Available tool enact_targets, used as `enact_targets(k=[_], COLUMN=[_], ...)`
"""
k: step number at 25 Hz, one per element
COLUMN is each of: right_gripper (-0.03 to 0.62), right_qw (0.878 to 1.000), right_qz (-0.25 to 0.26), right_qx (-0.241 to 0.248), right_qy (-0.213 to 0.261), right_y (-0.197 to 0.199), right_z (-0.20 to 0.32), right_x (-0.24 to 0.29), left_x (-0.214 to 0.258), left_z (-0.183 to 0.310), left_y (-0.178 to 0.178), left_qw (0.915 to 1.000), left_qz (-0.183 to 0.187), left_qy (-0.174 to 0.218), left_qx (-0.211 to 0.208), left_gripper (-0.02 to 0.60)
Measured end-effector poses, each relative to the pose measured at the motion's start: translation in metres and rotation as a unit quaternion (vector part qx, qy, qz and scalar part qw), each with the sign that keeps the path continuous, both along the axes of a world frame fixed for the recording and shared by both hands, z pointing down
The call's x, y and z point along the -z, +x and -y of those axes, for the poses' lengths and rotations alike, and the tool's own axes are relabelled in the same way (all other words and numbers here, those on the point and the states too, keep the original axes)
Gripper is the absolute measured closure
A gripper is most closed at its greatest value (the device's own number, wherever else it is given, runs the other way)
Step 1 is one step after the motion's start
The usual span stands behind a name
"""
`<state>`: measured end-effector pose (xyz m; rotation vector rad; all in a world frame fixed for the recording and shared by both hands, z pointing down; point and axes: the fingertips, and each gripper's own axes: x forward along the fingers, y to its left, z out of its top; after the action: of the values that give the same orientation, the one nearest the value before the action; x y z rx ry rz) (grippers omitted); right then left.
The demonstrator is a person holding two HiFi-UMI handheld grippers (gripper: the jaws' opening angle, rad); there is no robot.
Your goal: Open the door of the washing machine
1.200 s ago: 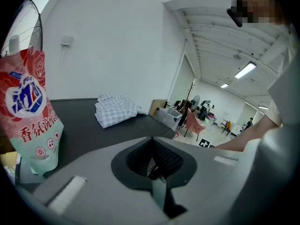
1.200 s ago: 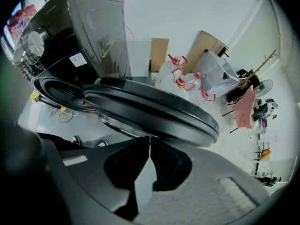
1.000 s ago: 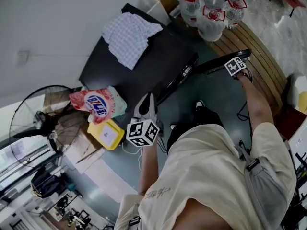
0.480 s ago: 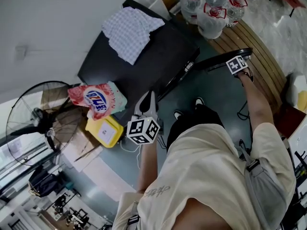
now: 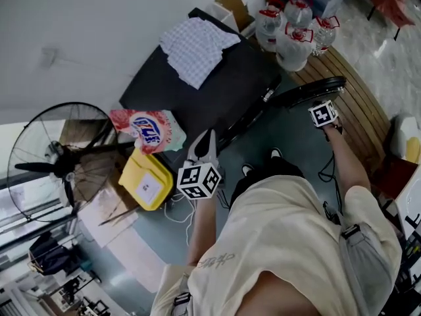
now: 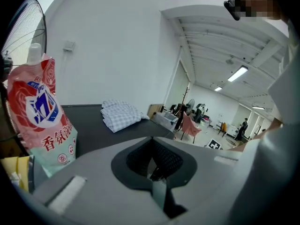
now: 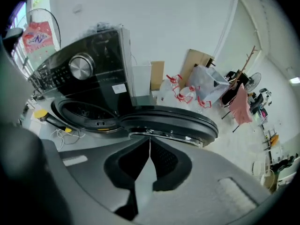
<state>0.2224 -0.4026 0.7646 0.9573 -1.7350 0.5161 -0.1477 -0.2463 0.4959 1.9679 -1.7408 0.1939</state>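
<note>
The black washing machine (image 5: 217,87) stands against the wall, and its round door (image 5: 309,91) hangs swung open to the right. In the right gripper view the door (image 7: 168,123) lies just past the jaw tips, with the drum opening (image 7: 86,114) to its left. My right gripper (image 7: 149,139) is shut with nothing between its jaws. Its marker cube (image 5: 323,114) sits just below the door's rim. My left gripper (image 5: 204,151) hovers off the machine's front left corner, jaws together and holding nothing. It looks along the machine's top (image 6: 93,125).
A folded checked cloth (image 5: 197,48) lies on the machine's top. A red detergent pouch (image 5: 146,129) and a yellow container (image 5: 148,180) sit left of the machine, beside a standing fan (image 5: 59,157). Several water bottles (image 5: 293,28) stand behind the door. The person's feet are on the floor below it.
My right gripper has come away from the door's rim and now sits a little below it in the head view. The left gripper has barely shifted. The door stays open.
</note>
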Motion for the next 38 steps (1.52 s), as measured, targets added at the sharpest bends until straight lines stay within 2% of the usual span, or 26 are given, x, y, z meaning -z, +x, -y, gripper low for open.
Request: enact_targets(k=[2,3,5,7,14,23,27,31,38], right_gripper=[0.583,0.583,0.583,0.583,0.583,0.584,0.585,0.585,0.585], right_qw=[1.0,0.999,0.996,0.992,0.966,0.911,0.886,0.864,0.822], right_qz=[0.026,0.043,0.071,0.1,0.21,0.28,0.318,0.344,0.375], right_qx=[-0.011,-0.008,0.014,0.029,0.091,0.232,0.256,0.274,0.301], right_qy=[-0.01,-0.001,0.046,0.072,0.123,0.193,0.221,0.246,0.306], right_y=[-0.015,-0.026,-0.049,-0.072,-0.158,-0.254,-0.279,-0.296,-0.317], right_z=[-0.021,-0.026,-0.023,-0.027,-0.057,-0.096,-0.101,-0.106,-0.112], right_x=[0.01,0.019,0.046,0.072,0.168,0.283,0.329,0.367,0.438], left_x=[0.002,0.003,0.006,0.008,0.021,0.072,0.102,0.131,0.182], left_z=[-0.009,-0.013,-0.02,-0.025,-0.047,-0.068,-0.07,-0.068,-0.066], left_y=[-0.007,-0.01,-0.016,-0.023,-0.037,-0.062,-0.07,-0.078,-0.101], left_qw=[0.9999,0.9999,0.9997,0.9995,0.9974,0.989,0.9847,0.9801,0.9692], left_qz=[-0.004,-0.005,-0.005,-0.003,0.001,0.016,0.028,0.015,0.055], left_qy=[0.005,0.009,0.016,0.021,0.052,0.116,0.147,0.177,0.22], left_qx=[0.008,0.011,0.017,0.023,0.05,0.09,0.09,0.088,0.097], left_gripper=[0.563,0.563,0.563,0.563,0.563,0.563,0.563,0.563,0.563])
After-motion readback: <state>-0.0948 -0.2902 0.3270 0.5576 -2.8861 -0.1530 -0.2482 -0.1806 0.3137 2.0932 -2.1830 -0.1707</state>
